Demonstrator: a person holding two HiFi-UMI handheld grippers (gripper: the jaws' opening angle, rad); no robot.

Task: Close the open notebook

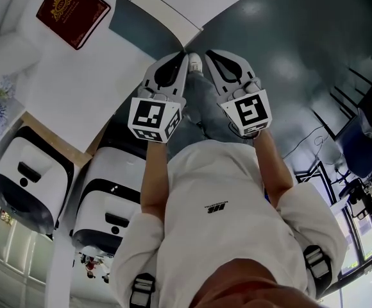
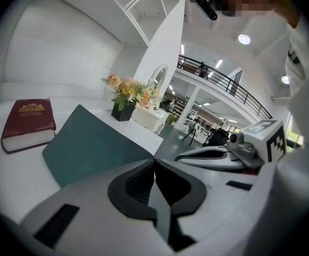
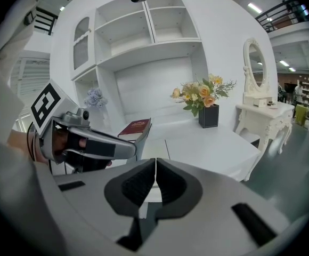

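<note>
The open notebook [image 1: 152,19] lies at the near edge of the white table [image 1: 77,88], its teal cover [image 1: 135,27] spread beside a white page [image 1: 171,13]. In the left gripper view the teal cover [image 2: 90,145] slopes just beyond the jaws. The right gripper view shows a strip of white page [image 3: 155,152]. My left gripper [image 1: 183,59] and right gripper [image 1: 208,56] hang side by side in front of the person's body, short of the notebook and not touching it. Both are shut with nothing between the jaws, as also seen for the left gripper [image 2: 154,163] and the right gripper [image 3: 155,163].
A closed red book [image 1: 72,11] lies farther back on the table. A black vase of flowers [image 3: 205,100] stands on it too. White shelving [image 3: 144,31] rises behind, and a white dressing table with a mirror [image 3: 261,108] stands to the right. Two white rounded units [image 1: 25,172] sit by the table.
</note>
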